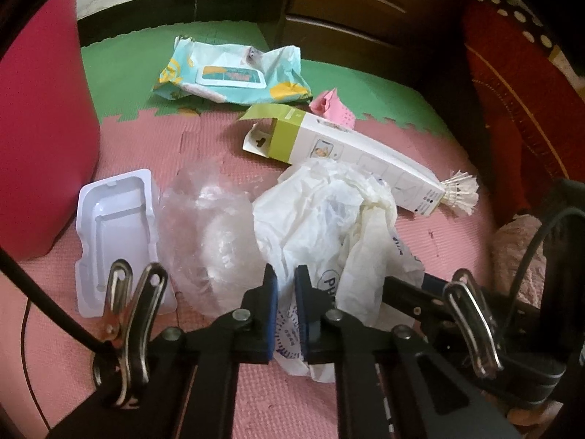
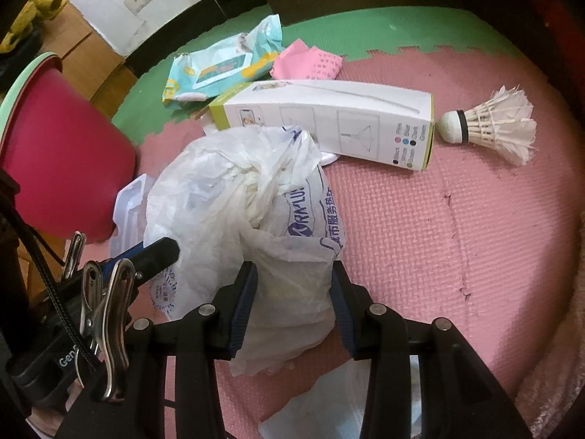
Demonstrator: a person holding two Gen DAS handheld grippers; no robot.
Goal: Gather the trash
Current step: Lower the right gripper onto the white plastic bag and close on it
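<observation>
Pink foam floor mat point(image 1: 109, 384) fills the lower part of both views; green mat tiles point(image 2: 402, 33) border it along the upper edge. A dark red bin point(image 2: 69, 168) stands at the left of the right wrist view, just beside the trash.

White plastic bag point(image 1: 321, 212), crumpled, with blue print, lies at the centre of the left wrist view and the centre-left of the right wrist view point(image 2: 234, 197). It has no clear long axis; its loose edge runs toward the bottom of both frames.

White carton with green ends point(image 2: 329, 124) lies flat behind the bag. Its long axis runs left to right in the right wrist view and from the upper centre to the lower right in the left wrist view; the opened flap end points left.

Wipes packet point(image 1: 226, 73), teal and white, lies on the green tiles at upper centre. Clear plastic wrap point(image 1: 212, 226) and a white moulded tray point(image 1: 117, 234) lie left of the bag. Pink paper point(image 2: 310, 62) sits behind the carton. A shuttlecock point(image 2: 490, 120) lies at the carton's right end, cork toward the carton.

Left claw point(image 1: 286, 311): closed, pinching the bag's printed lower edge between its blue pads. Right claw point(image 2: 292, 307): half spread, a bunched fold of the bag between its fingers; the pads appear to press on it.
</observation>
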